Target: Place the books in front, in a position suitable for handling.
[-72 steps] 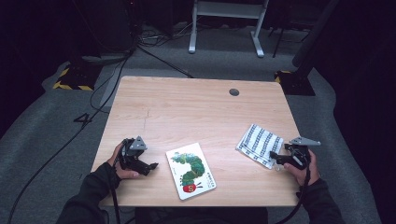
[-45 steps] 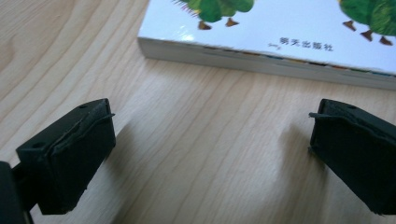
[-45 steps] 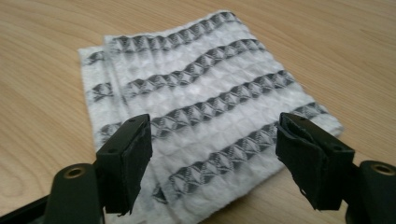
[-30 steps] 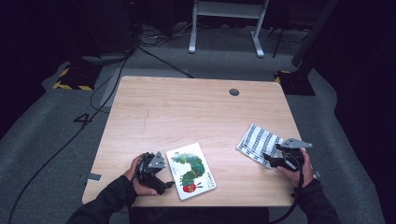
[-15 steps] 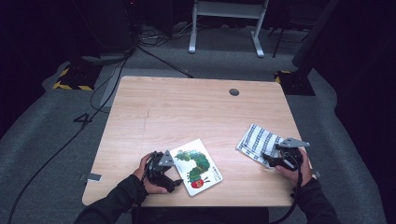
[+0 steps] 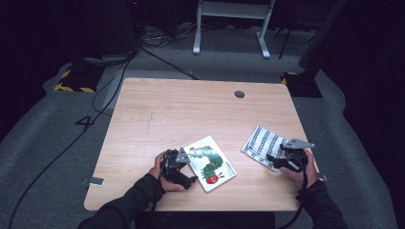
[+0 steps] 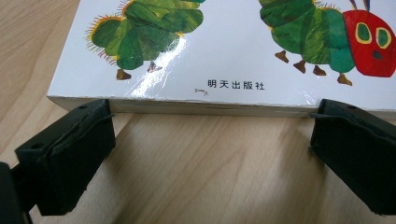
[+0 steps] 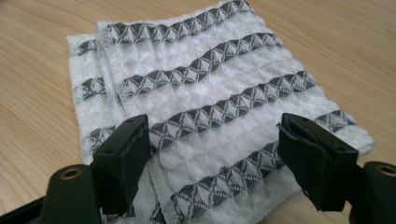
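Look up the frame: your wooden table [image 6: 191,114] carries a round dark grommet [image 6: 239,94] toward its upper right. Behind it, top centre, a white stand's legs [image 6: 229,28]; cables [image 6: 110,90] snake across the grey carpet [image 6: 52,138] at left, by yellow-black hazard tape [image 6: 71,87].

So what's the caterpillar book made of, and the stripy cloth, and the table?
The caterpillar book looks like thick glossy card: light glints off its cover and its edge is chunky. The stripy cloth seems soft woven fabric, maybe cotton, with a bumpy waffle pattern and folded layers. The table looks like pale wood, perhaps only a wood-look coating, with grain lines.
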Available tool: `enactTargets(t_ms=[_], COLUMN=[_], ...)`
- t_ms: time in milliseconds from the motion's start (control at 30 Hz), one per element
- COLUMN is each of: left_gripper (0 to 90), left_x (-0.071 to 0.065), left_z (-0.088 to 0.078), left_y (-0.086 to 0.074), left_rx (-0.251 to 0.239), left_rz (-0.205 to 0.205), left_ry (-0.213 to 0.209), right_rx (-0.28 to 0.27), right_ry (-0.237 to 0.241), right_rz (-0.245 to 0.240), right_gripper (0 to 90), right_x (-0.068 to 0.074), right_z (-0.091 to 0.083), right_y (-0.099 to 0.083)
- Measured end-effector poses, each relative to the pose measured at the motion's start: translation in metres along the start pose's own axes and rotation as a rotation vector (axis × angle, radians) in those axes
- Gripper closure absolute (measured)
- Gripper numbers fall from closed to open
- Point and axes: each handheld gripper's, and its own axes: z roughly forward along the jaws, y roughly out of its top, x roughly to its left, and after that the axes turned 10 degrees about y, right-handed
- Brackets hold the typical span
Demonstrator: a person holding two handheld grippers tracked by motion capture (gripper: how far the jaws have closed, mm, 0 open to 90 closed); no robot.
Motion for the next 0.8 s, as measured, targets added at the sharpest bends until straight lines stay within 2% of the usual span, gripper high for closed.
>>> enactTargets(t_ms=[133,633,800], left_gripper=[0.2,0.2,0.3], left_x=[0.000,-0.005,-0.006], left_z=[0.004,0.023,0.028], left_y=[0.006,0.027,0.033], left_rx=[0.006,0.007,0.012], left_rz=[-0.008,-0.052,-0.056], left_ry=[0.010,0.049,0.056], right_rx=[-0.001,0.018,0.021], right_ry=[-0.014,-0.007,0.002], right_rz=[-0.025,-0.009,-0.007], right_gripper=[26.8,27.0,27.0], right_x=[0.001,-0.001,-0.001], right_z=[0.002,0.011,0.013], right_y=[0.003,0.010,0.010])
